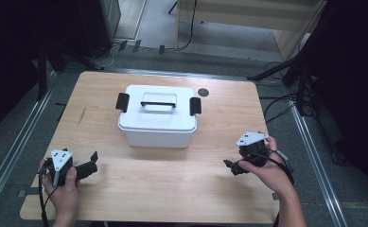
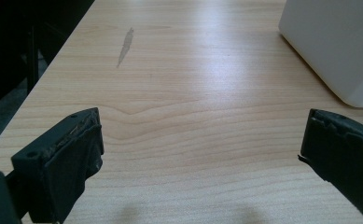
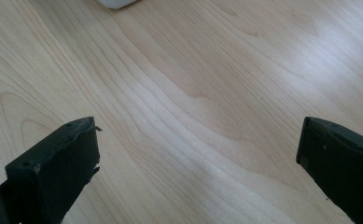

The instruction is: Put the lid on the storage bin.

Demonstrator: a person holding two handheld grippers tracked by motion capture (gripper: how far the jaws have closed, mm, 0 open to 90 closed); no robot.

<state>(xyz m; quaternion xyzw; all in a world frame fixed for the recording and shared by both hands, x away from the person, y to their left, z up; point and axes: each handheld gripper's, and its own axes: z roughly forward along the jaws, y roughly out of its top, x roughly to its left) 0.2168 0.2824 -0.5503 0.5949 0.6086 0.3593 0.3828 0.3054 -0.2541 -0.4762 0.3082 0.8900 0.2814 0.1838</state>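
A white lidded box [image 1: 157, 116] stands at the middle of the wooden table [image 1: 153, 184], with a black handle on top and a black latch at each end. My left gripper [image 1: 91, 166] rests open near the table's front left, apart from the box. In the left gripper view the box's corner [image 2: 338, 42] shows at the upper right, beyond the open gripper [image 2: 200, 144]. My right gripper [image 1: 230, 166] sits open at the front right, pointing left. The right gripper view has its jaws [image 3: 198, 154] spread over bare wood, with a sliver of the box [image 3: 116, 3] at the top edge.
A small dark round disc [image 1: 203, 92] is set in the tabletop behind the box. A grey smear [image 2: 124, 45] marks the wood at the left. Metal rails run along both table sides, and cables lie on the floor at the right.
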